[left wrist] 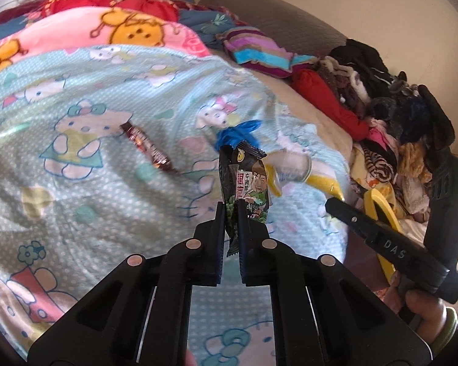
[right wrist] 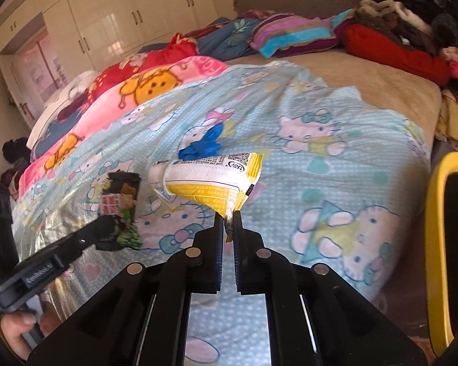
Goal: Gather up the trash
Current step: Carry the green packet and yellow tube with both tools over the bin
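Note:
My left gripper [left wrist: 231, 206] is shut on a dark snack wrapper [left wrist: 244, 180] with a cartoon figure and holds it above the bed; it also shows in the right wrist view [right wrist: 120, 204]. My right gripper [right wrist: 228, 216] is shut on a yellow and white wrapper [right wrist: 210, 180], held above the quilt; it shows in the left wrist view [left wrist: 293, 167]. A brown candy wrapper [left wrist: 145, 146] lies on the quilt at the left. A crumpled blue glove [left wrist: 238, 132] lies on the quilt further back, also in the right wrist view [right wrist: 203, 146].
A light blue cartoon quilt [right wrist: 320, 158] covers the bed. Folded blankets [left wrist: 107, 30] and pillows [right wrist: 293, 35] lie at the back. A pile of clothes [left wrist: 381, 97] lies on the right. A yellow-rimmed bin [right wrist: 436, 228] stands by the bed's right side.

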`<state>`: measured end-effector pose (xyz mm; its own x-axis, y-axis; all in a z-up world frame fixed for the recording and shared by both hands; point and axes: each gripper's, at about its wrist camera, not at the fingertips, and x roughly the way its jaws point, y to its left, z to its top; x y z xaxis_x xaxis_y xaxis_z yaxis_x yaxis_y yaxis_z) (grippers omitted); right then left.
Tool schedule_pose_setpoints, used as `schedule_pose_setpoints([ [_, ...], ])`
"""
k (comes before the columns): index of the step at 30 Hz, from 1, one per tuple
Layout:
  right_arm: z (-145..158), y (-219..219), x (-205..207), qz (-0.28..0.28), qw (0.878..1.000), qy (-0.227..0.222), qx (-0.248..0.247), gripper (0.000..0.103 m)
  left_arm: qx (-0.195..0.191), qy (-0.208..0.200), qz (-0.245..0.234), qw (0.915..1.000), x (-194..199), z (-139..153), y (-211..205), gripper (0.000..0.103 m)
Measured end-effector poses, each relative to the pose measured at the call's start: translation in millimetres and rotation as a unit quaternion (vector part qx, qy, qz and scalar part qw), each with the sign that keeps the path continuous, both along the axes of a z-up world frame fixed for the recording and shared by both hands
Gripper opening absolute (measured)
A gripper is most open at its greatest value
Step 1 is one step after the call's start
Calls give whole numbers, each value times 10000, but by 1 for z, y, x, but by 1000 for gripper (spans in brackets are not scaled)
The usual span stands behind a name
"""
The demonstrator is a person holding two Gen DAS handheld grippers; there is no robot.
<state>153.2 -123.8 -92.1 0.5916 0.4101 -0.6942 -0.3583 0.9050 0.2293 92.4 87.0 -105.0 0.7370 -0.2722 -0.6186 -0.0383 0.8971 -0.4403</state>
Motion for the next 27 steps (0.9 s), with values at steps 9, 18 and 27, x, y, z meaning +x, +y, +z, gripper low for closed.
schedule_pose_setpoints([
  [9,7,-35,-6,-421,9988,-10,254,6,-1,-321,-250,9992,-5,29,-20,4],
  [18,24,-57,-13,-589,9974,-185,359,6,55,-494,-432,9978,-9,45,-39,4],
  [27,40,-86,-18,-841,9949,-333,446,6,136,-648,-624,9958,-13,58,-58,4],
])
